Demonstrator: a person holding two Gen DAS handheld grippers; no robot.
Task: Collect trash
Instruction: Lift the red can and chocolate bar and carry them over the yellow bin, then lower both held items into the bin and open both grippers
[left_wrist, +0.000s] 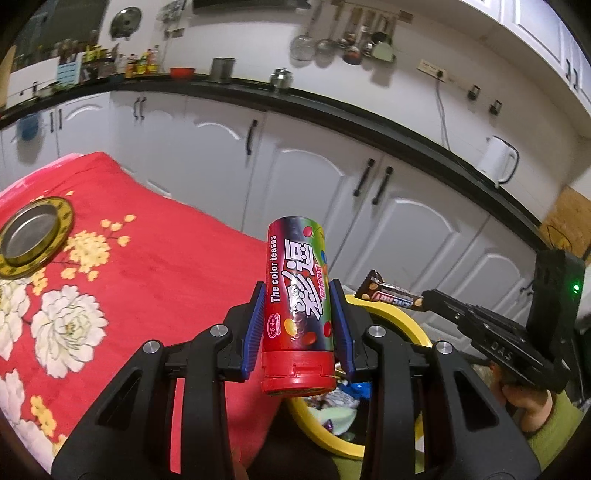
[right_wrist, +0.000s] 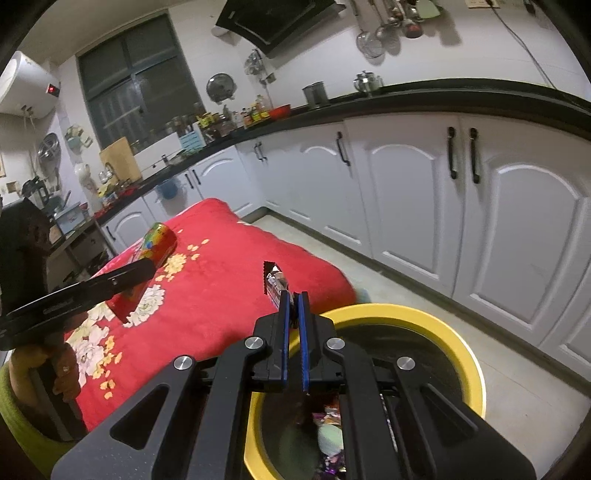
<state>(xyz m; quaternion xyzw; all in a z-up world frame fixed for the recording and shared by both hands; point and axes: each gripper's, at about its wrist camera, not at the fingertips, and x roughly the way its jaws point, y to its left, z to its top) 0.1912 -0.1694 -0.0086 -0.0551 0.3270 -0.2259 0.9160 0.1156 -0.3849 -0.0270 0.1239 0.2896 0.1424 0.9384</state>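
My left gripper (left_wrist: 298, 295) is shut on a red candy tube (left_wrist: 299, 310) printed "The color teases", held upright in the air at the table's right edge, above the rim of a yellow trash bin (left_wrist: 399, 317). The tube also shows in the right wrist view (right_wrist: 155, 243). My right gripper (right_wrist: 293, 299) is shut on a brown snack bar wrapper (right_wrist: 275, 282), held above the bin's near rim (right_wrist: 406, 314). The wrapper also shows in the left wrist view (left_wrist: 388, 293). Wrappers lie inside the bin.
A table with a red floral cloth (right_wrist: 207, 288) stands left of the bin. A gold-rimmed metal tin (left_wrist: 31, 234) sits on the cloth at the far left. White cabinets (right_wrist: 424, 206) with a black counter run behind. A white kettle (left_wrist: 496, 160) stands on the counter.
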